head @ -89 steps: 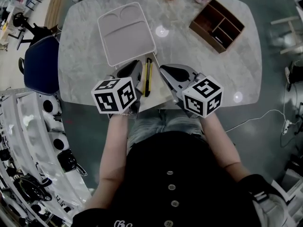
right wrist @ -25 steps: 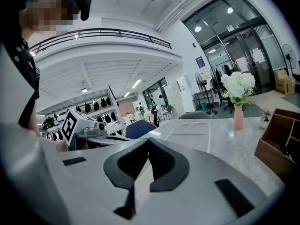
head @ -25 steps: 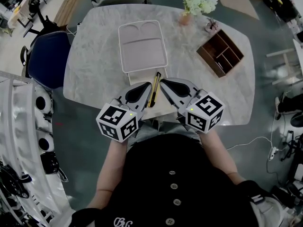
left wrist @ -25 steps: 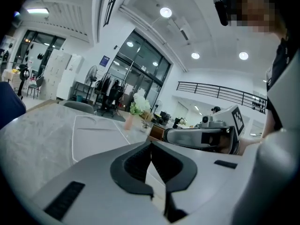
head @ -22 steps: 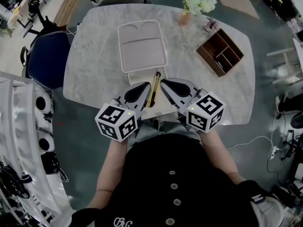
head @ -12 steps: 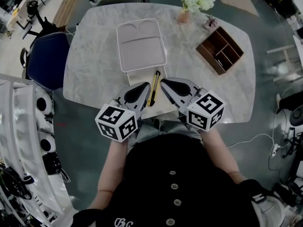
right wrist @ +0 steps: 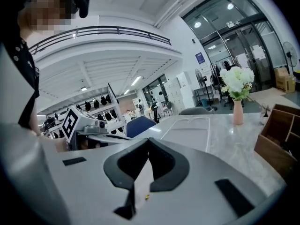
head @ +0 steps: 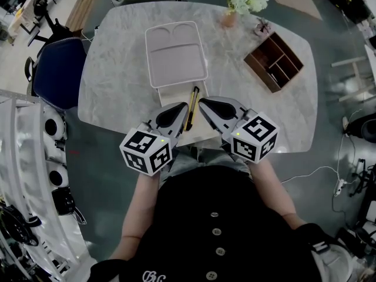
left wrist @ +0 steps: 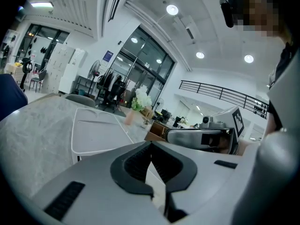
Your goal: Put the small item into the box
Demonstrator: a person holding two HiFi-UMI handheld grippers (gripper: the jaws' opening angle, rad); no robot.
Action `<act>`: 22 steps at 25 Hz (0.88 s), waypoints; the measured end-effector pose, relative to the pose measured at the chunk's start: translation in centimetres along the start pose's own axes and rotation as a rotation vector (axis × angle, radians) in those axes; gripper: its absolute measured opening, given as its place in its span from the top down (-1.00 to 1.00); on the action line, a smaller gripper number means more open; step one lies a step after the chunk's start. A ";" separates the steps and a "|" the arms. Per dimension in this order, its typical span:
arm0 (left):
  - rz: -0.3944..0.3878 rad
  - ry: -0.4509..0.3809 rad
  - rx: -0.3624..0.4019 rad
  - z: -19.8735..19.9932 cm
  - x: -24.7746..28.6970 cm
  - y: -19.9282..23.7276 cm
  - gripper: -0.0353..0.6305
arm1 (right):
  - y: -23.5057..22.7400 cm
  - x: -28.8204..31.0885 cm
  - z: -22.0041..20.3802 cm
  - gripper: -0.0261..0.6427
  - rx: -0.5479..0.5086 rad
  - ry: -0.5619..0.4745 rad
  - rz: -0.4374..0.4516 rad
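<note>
A slim yellow and black utility knife lies on a beige sheet at the table's near edge. My left gripper rests just left of it and my right gripper just right of it. Both are shut and hold nothing. In the left gripper view the jaws meet tip to tip, and the same holds in the right gripper view. The brown wooden box with open compartments stands at the far right of the table, well away from both grippers, and its corner shows in the right gripper view.
A pale sectioned tray lies beyond the knife in the middle of the marble table. A vase of white flowers stands at the far edge. A blue chair sits at the left end, with racks of equipment beside it.
Both grippers stay on either side of the knife. Since the oldest frame the head view has shifted, so the flowers and more of the table's far side now show.
</note>
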State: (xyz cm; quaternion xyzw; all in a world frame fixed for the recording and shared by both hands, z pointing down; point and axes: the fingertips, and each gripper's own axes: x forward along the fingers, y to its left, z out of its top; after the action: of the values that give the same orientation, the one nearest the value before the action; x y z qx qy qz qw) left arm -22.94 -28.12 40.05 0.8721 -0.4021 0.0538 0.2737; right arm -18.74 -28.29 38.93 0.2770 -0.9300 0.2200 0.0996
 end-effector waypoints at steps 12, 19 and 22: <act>0.016 0.029 0.011 -0.7 -0.1 0.4 0.84 | 0.1 0.2 -0.5 0.92 0.006 -0.001 0.000; 0.012 0.032 0.011 -0.5 -0.3 0.5 0.84 | 0.3 0.4 -0.4 0.92 0.009 0.002 0.007; 0.004 0.041 0.010 -0.7 -0.1 0.5 0.84 | 0.2 0.3 -0.5 0.92 0.013 -0.001 0.007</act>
State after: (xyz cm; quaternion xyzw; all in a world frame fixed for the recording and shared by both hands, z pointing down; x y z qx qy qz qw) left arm -23.31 -27.97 40.79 0.8713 -0.3979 0.0741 0.2775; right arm -19.09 -28.11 39.41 0.2747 -0.9296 0.2261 0.0966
